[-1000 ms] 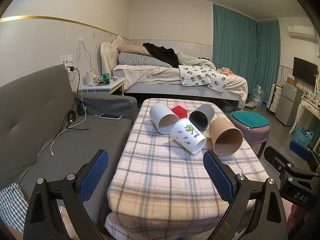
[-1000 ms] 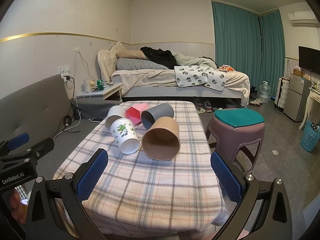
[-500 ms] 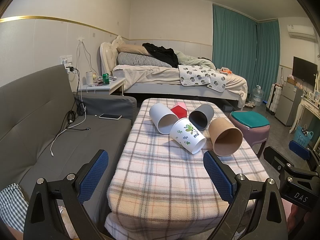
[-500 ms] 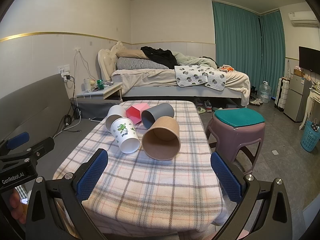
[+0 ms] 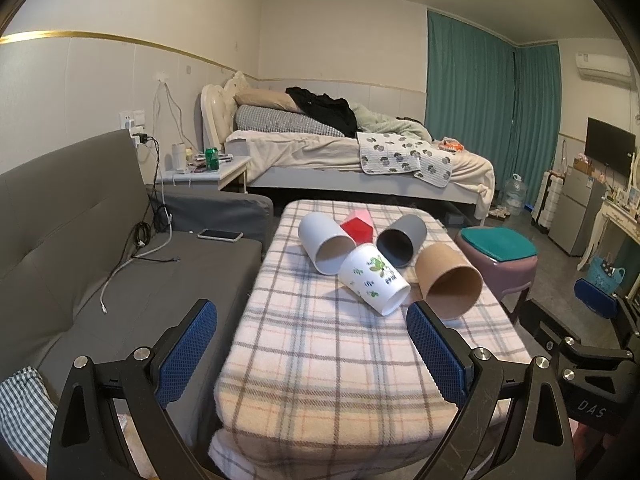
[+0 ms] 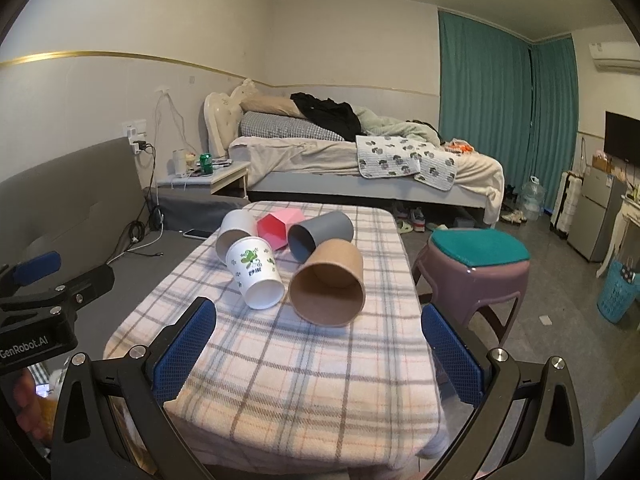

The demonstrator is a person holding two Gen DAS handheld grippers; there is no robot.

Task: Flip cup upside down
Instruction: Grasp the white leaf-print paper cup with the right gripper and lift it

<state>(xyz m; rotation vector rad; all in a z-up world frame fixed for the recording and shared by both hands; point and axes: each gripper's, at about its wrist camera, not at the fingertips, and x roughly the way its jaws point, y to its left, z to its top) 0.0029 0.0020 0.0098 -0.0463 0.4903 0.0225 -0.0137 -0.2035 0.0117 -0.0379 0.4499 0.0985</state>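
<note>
Nothing has shifted over the last second: our left gripper (image 5: 312, 356) and right gripper (image 6: 318, 354) still hang wide open and empty at the near table (image 5: 320, 368) edge, so no flip has begun. Five cups lie on their sides mid-frame: brown cup (image 6: 329, 289) nearest, printed cup (image 6: 256, 272) touching it, white cup (image 5: 324, 245), grey cup (image 5: 401, 240), red cup (image 5: 358, 227) behind. The crowding hampers a clean grasp.

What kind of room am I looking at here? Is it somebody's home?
Most likely a lived-in studio flat or bedroom: an unmade bed against the far wall, a grey sofa on one side, and a small table under a checked cloth, with cups lying on it.
</note>
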